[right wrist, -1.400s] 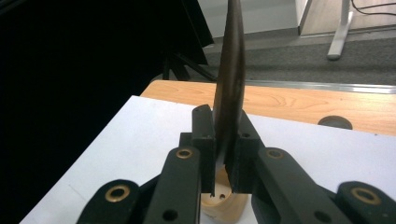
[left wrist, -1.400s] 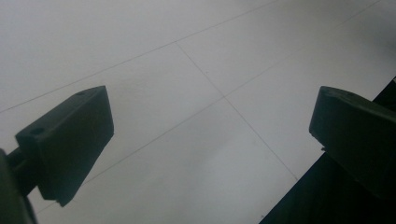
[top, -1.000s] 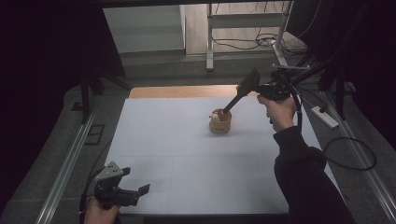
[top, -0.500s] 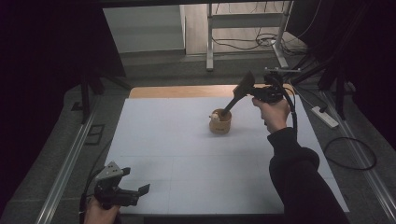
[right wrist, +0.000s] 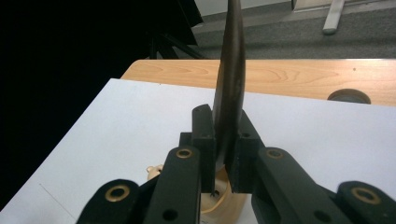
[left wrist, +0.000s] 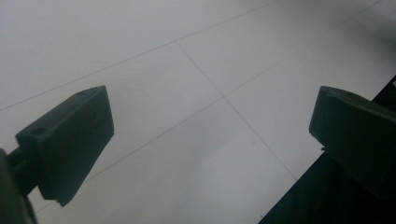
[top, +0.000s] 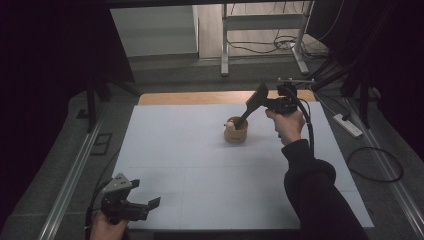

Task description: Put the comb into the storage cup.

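Right gripper stands above the far right part of the white worktop, its jaws closed flat on the sides of a long dark wooden spatula, roughly midway along it. In the right gripper view the spatula rises edge-on between the two pads, its broad end up beyond the jaws, while its lower end slants down into a small round tan wooden holder. The holder stands on the worktop toward the far edge, right of the middle, just below and ahead of that gripper; something pale, which I cannot identify, sits in it beside the spatula's tip. Left gripper rests low at the near left corner, its jaws spread wide over bare worktop with nothing between them, well apart from the holder.

The spatula looks stiff and light, so it should not bend in the grip. Its smooth faces could slide or pivot between the pads, so a hold across the flat, near the balance point, seems soundest. The holder looks light enough to tip if the tip catches its rim.
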Tool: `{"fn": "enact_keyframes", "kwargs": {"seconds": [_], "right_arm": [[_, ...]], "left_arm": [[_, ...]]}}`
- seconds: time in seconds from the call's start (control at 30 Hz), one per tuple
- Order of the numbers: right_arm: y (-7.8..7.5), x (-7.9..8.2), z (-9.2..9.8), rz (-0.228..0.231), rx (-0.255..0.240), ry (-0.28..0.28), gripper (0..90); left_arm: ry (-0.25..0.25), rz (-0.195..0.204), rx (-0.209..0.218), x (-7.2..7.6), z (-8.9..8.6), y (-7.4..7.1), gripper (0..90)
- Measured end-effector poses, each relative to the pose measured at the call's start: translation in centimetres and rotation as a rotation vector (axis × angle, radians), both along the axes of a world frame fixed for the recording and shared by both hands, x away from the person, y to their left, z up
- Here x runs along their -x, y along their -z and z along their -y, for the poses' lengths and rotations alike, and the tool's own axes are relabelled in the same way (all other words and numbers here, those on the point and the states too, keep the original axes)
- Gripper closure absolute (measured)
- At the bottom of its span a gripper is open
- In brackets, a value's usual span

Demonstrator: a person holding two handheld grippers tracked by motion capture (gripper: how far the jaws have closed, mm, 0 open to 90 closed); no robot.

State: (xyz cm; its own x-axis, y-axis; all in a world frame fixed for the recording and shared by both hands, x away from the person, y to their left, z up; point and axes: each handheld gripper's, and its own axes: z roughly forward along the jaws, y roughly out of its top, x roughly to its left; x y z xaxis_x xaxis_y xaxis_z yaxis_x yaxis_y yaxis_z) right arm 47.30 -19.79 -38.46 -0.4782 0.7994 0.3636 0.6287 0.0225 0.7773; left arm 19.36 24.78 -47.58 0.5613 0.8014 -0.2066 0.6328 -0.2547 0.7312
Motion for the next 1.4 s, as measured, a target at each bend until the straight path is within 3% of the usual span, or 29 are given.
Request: {"fn": "enact_keyframes", "kwargs": {"seconds": [0.7, 1.03, 1.17, 1.4], "right_arm": [[2.7, -0.6, -0.1, -0.066, -0.067, -0.005, 83.7], [3.5, -1.0, 0.5, -0.098, -0.128, -0.008, 83.4], [3.7, -1.1, 0.7, -0.103, -0.125, -0.013, 82.2], [4.1, -1.2, 1.1, -0.101, -0.08, 0.014, 77.1]], "left_arm": [[-0.001, -0.002, 0.0, 0.0, 0.0, 0.0, 0.5], [-0.002, -0.003, 0.0, 0.0, 0.0, 0.0, 0.6], [-0.001, -0.004, -0.002, 0.0, 0.0, 0.0, 0.6], [-0.001, -0.006, -0.002, -0.1, 0.0, 0.0, 0.6]]}}
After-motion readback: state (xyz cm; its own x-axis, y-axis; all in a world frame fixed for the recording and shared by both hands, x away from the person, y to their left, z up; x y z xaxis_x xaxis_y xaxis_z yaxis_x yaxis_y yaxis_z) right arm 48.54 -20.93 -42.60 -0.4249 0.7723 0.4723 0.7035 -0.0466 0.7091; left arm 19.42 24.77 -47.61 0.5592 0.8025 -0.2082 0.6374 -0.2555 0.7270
